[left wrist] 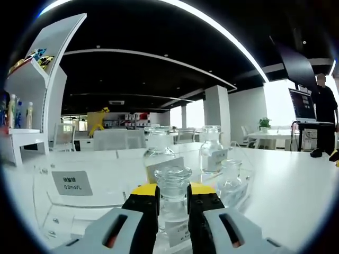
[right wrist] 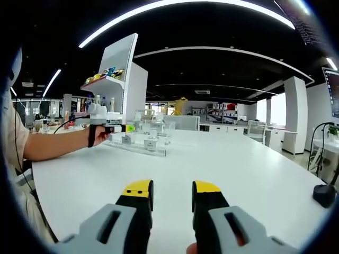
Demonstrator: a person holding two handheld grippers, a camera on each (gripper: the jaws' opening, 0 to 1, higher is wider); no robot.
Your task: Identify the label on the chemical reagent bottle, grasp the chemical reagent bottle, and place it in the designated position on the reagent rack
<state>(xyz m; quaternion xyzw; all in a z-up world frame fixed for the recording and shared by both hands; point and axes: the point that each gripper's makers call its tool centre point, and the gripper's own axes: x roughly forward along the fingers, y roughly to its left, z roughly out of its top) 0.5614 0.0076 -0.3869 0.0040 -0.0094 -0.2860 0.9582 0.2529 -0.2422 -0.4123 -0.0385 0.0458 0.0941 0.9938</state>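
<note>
Left claw (left wrist: 172,197): jaws closed in on the neck of a glass bottle (left wrist: 172,186), just under its round stopper. Looks like contact on both sides, so I read it as gripped. Bottle stands upright, long axis vertical, straight between the jaws and dead ahead of the claw, in or just at the front of the clear rack (left wrist: 63,198). Can't tell if it's seated.

Landmark = that bottle. Left of it, the rack's white label card (left wrist: 72,182). Behind it, two more stoppered bottles (left wrist: 212,151), plus a smaller one just right.

Right claw (right wrist: 172,193): jaws parted a moderate gap, holding nothing, hovering over bare white counter (right wrist: 222,159), well apart from the rack. Left hand (right wrist: 99,133) is at the rack, so the left arm is the nearer one.

Judgement: the placement turns on which slot matches the label.
</note>
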